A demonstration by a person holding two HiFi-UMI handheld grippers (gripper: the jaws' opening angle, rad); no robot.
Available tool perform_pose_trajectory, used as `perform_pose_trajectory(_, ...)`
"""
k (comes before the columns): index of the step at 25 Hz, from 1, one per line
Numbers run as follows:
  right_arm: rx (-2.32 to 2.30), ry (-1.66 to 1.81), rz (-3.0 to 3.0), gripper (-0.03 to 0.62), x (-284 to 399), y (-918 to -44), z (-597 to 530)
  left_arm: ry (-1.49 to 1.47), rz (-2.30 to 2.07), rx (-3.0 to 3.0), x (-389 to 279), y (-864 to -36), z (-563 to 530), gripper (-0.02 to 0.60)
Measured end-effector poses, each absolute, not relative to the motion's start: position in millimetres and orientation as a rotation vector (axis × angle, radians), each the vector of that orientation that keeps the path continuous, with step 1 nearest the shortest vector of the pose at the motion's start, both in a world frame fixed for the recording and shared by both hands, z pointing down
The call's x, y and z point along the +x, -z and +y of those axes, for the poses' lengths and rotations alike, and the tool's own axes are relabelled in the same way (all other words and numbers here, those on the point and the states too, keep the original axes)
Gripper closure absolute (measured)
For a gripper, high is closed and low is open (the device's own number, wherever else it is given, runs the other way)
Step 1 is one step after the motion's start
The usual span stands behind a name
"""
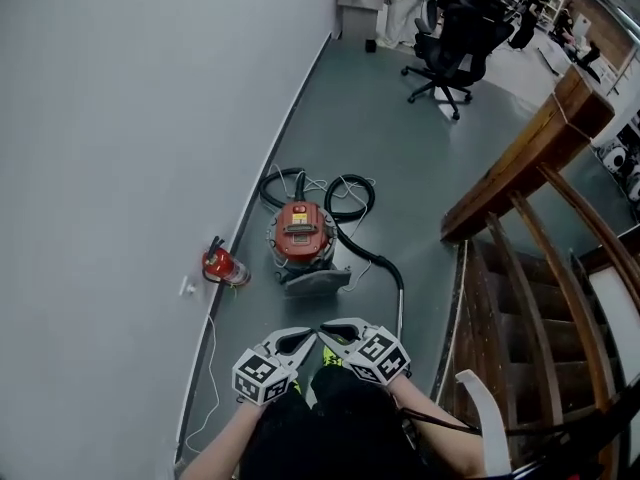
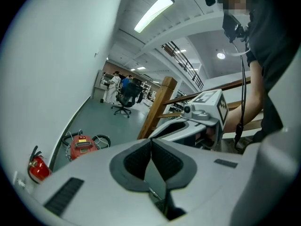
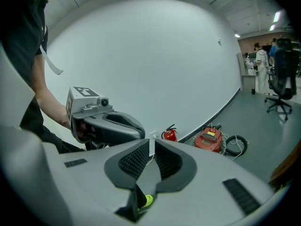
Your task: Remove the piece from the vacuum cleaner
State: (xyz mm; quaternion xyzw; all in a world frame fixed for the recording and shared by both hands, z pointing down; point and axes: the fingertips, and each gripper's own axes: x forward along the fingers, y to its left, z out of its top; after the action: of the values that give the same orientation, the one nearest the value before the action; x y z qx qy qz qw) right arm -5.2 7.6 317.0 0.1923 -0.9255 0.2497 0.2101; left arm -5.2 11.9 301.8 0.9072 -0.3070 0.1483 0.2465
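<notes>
The red canister vacuum cleaner (image 1: 300, 233) stands on the grey floor by the wall, also small in the left gripper view (image 2: 83, 146) and the right gripper view (image 3: 208, 139). Its black hose (image 1: 350, 200) loops behind it and runs to a metal wand (image 1: 402, 303). A grey floor head (image 1: 315, 281) lies in front of the canister. My left gripper (image 1: 300, 339) (image 2: 151, 142) is shut with nothing in it. Beside it, my right gripper (image 1: 334, 330) (image 3: 151, 141) shows a narrow gap between its pads and holds nothing. Both are held close to my body, well short of the vacuum.
A red fire extinguisher (image 1: 222, 265) lies by the wall left of the vacuum. A white cable (image 1: 208, 368) runs along the wall's foot. A wooden staircase with railing (image 1: 530, 153) rises at right. Black office chairs (image 1: 455, 43) and people stand far down the room.
</notes>
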Motion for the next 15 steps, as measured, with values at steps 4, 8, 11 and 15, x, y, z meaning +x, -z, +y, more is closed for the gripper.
perform_pose_trajectory(4, 0.496, -0.688, -2.579, 0.559, -2, -322, -5, -0.405, -0.872, 2.451, -2, -306, 0, 0.574)
perform_pose_trajectory(8, 0.492, -0.683, -2.568, 0.549, 2, -328, -14, -0.415, -0.870, 2.447, 2, -312, -9, 0.574)
perform_pose_trajectory(11, 0.504, -0.685, -2.545, 0.537, 2, -338, -23, -0.452, -0.846, 2.471, 1, -321, -16, 0.574)
perform_pose_trajectory(15, 0.539, -0.673, -2.506, 0.523, 2, -349, -40, -0.474, -0.790, 2.489, 0, -332, -32, 0.574)
